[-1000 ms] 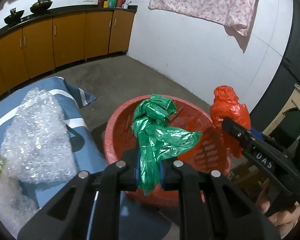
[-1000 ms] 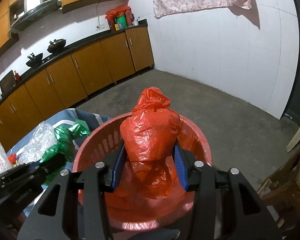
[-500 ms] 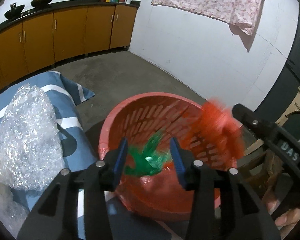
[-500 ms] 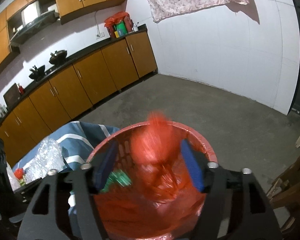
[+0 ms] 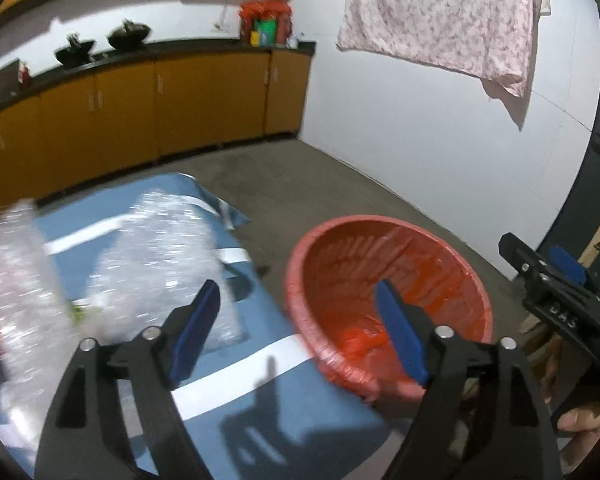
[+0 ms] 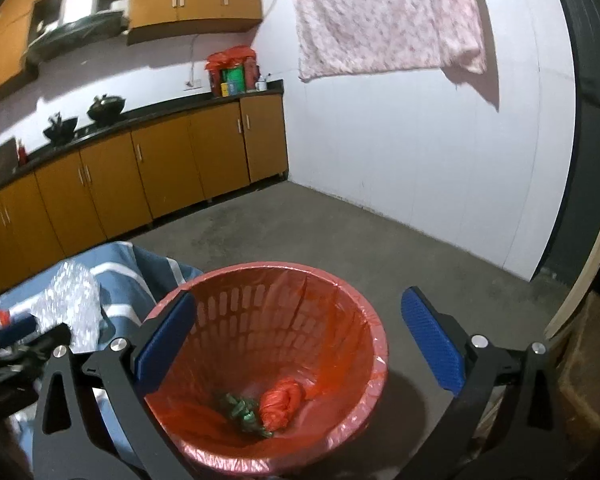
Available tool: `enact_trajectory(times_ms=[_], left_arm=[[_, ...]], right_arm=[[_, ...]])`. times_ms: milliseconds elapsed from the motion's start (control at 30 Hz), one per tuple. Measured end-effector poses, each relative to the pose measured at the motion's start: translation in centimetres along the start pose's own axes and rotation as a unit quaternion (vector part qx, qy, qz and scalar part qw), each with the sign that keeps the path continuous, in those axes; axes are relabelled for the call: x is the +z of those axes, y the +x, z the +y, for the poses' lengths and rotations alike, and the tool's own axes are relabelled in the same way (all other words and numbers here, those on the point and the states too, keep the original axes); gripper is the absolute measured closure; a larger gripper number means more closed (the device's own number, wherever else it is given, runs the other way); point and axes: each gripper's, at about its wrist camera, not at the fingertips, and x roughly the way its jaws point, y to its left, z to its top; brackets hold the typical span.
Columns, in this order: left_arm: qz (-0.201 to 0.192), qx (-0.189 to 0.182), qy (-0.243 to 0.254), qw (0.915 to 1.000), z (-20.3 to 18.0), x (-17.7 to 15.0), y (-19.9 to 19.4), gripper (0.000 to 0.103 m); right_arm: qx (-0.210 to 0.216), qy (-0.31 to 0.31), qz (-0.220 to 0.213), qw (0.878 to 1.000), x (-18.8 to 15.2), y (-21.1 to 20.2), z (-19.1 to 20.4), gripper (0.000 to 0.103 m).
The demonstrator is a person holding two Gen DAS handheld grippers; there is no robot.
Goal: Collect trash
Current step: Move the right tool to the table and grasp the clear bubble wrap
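Between the left claw pads nothing is pinched; its jaws are opening, spread over the blue striped cloth. Crumpled bubble wrap lies ahead to its left, uncollected trash by my judgement, and the red lined basket sits ahead to its right.

Under the right claw, jaws likewise opening and empty, the basket holds a knotted red bag and a green bag at its bottom, where collected trash belongs.
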Motion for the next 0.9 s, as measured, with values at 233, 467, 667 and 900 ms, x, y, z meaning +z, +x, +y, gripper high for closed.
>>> enact_trajectory(times_ms=[233, 467, 667, 900], left_arm=[[-0.032, 0.065, 0.002, 0.9973, 3.7, -3.1, -6.1, 0.017], [-0.037, 0.155, -0.041, 0.9863, 10.4, -6.8, -11.1, 0.015], [-0.032, 0.233, -0.109, 0.9658, 17.2, -9.4, -14.2, 0.015], [-0.044, 0.288, -0.156, 0.9438, 22.4, -11.7, -17.8, 0.015]], right_arm=[[0.059, -0.017, 0.010, 0.998, -0.6, -1.8, 2.9, 0.002], [0.145, -0.043, 0.030, 0.988, -1.5, -3.7, 8.7, 0.007], [0.226, -0.077, 0.051, 0.970, -2.5, -4.8, 15.7, 0.013], [0.274, -0.122, 0.063, 0.952, -4.3, -5.0, 23.2, 0.013]])
